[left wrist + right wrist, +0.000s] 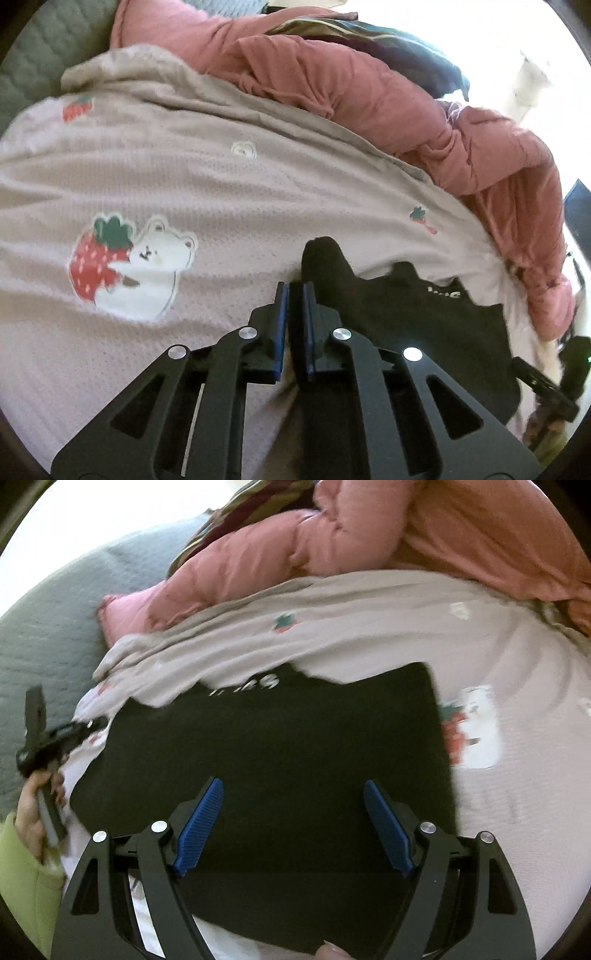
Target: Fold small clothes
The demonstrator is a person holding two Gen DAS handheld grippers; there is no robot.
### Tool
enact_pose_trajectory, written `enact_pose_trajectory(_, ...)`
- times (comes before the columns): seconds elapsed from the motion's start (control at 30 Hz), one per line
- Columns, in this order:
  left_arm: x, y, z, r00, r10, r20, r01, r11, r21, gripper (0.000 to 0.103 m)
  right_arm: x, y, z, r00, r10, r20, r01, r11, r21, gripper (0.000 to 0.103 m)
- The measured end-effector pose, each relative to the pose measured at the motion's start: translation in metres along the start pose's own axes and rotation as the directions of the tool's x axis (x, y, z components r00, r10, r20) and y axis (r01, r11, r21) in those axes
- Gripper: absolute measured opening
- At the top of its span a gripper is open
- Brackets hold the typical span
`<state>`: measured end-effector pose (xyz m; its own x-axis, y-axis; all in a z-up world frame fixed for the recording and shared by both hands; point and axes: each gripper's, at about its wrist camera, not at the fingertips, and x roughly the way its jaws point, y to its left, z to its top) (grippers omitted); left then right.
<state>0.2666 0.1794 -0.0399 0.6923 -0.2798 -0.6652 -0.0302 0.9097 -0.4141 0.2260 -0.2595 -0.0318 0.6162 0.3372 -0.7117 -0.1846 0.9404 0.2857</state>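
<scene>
Grippers [295,291] [293,794] number two over one black garment [280,738].

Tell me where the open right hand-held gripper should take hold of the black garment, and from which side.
Probably the near hem of the black garment, coming from the near side with the right hand-held gripper angled down. The cloth lies flat on the strawberry-print blanket, so only an edge offers a pinchable fold. The left hand-held gripper is shut on one black corner.

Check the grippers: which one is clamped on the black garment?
The left gripper: its pads are pinched on a raised fold of the black garment. The right gripper hangs wide open above the flat part, gripping nothing.
</scene>
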Motion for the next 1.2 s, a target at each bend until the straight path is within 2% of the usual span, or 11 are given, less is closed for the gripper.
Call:
enact_pose_trajectory(0.1, -0.005, -0.002, -0.003, 1.000, -0.019, -0.009, 0.019, 1.000, 0.002, 0.025, -0.003, -0.015, 0.009, 0.993, -0.112, 0.019, 0.112, 0.994, 0.011, 0.078)
enact_pose_trajectory(0.17, -0.010, -0.004, -0.008, 1.000, -0.016, -0.026, 0.016, 1.000, 0.010, 0.028, 0.000, -0.026, 0.016, 0.990, -0.141, 0.020, 0.140, 0.990, 0.028, 0.078)
enact_pose_trajectory(0.23, -0.011, -0.004, -0.014, 0.998, -0.025, -0.049, 0.024, 1.000, -0.004, 0.039, 0.006, -0.039, 0.025, 0.986, -0.168, 0.012, 0.167, 0.984, 0.054, 0.078)
enact_pose_trajectory(0.3, -0.009, -0.004, -0.022, 0.995, -0.041, -0.087, 0.038, 0.999, -0.037, 0.066, 0.010, -0.048, 0.031, 0.983, -0.184, 0.008, 0.183, 0.981, 0.067, 0.078)
enact_pose_trajectory(0.4, -0.007, -0.004, -0.033, 0.991, -0.068, -0.119, 0.060, 0.996, -0.065, 0.067, 0.024, -0.058, 0.041, 0.981, -0.194, -0.007, 0.194, 0.978, 0.076, 0.074)
enact_pose_trajectory(0.57, -0.003, -0.014, -0.051, 0.986, -0.038, -0.162, 0.031, 0.998, -0.045, 0.064, 0.044, -0.066, 0.044, 0.992, -0.115, -0.044, 0.119, 0.986, 0.115, 0.052)
enact_pose_trajectory(0.67, 0.002, -0.022, -0.057, 0.987, -0.012, -0.160, 0.009, 1.000, -0.018, 0.013, 0.050, -0.066, 0.043, 0.989, -0.135, -0.053, 0.139, 0.986, 0.092, 0.031)
enact_pose_trajectory(0.83, -0.016, -0.026, -0.049, 0.996, -0.005, -0.084, 0.005, 1.000, 0.002, 0.007, 0.030, -0.068, 0.046, 0.993, -0.118, 0.016, 0.116, 0.989, 0.097, 0.009)
enact_pose_trajectory(0.93, -0.018, -0.023, -0.050, 0.996, 0.054, -0.074, -0.053, 0.998, 0.024, 0.005, 0.027, -0.066, 0.052, 0.991, -0.125, 0.055, 0.120, 0.989, 0.089, 0.009)
enact_pose_trajectory(1.07, -0.007, -0.015, -0.054, 0.991, 0.067, -0.119, -0.068, 0.998, -0.009, 0.007, 0.051, -0.068, 0.049, 0.982, -0.185, -0.030, 0.187, 0.979, 0.080, 0.010)
enact_pose_trajectory(1.2, -0.012, -0.017, -0.053, 0.990, 0.086, -0.110, -0.086, 0.996, 0.006, 0.015, 0.051, -0.068, 0.044, 0.973, -0.225, -0.045, 0.228, 0.970, 0.081, 0.019)
